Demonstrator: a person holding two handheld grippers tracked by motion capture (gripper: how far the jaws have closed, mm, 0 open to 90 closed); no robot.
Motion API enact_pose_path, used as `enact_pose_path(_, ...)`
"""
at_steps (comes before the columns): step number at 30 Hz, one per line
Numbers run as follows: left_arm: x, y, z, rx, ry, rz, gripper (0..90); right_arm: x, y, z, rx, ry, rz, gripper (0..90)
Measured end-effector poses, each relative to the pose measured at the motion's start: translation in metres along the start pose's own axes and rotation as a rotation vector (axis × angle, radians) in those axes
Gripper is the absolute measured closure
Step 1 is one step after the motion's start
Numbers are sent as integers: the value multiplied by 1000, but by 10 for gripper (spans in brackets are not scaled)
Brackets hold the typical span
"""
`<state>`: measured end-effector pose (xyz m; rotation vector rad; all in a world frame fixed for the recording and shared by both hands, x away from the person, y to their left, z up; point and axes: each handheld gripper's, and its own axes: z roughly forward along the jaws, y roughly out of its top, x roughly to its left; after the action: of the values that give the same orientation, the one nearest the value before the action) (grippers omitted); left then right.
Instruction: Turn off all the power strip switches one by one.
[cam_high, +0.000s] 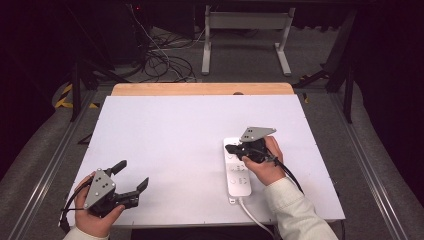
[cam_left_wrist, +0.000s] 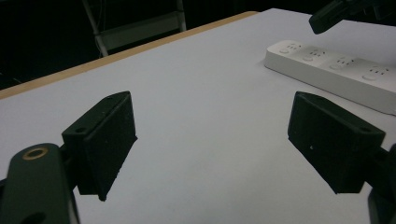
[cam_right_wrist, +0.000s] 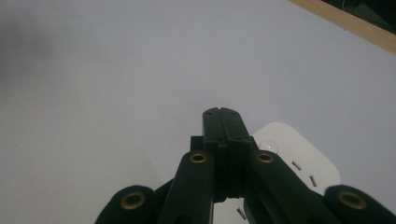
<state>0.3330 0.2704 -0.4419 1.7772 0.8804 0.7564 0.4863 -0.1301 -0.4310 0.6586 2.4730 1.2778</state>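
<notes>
A flat white board (cam_high: 190, 150) covers the table, matte and smooth, with a strip of pale wood (cam_high: 200, 89) showing along its far edge. Beyond that edge the room is dim: a grey floor, a tangle of dark cables (cam_high: 160, 57), and the white metal legs of a stand (cam_high: 245, 35). Metal rails run along the floor on either side of the board.

A white power strip (cam_high: 237, 172) lies on the board, toward its near right part, well away from the wooden strip. It is a long rounded slab of smooth, slightly glossy plastic. Its long axis runs from the near edge of the board toward the far edge; its white cord (cam_high: 252, 212) leaves from the near end and trails off the board's near edge, so the free end points away from the person. Socket slots and small round buttons sit in a row on its top face.

The right gripper (cam_high: 231, 148) hovers over the strip's far end, held in a hand with a pale sleeve, its black jaws pressed together with nothing between them. The left gripper (cam_high: 131, 176) sits at the board's near left corner, well apart from the strip, its blocky black jaws spread wide over bare board.
</notes>
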Motion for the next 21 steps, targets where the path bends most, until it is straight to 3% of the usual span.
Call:
enact_pose_path(11,0,0,0,-3,4,-4,157,0,2,1,3,6,-3,900)
enact_pose_path(21,1,0,1,-1,5,-6,157,-13,23,0,1,-22,12,900)
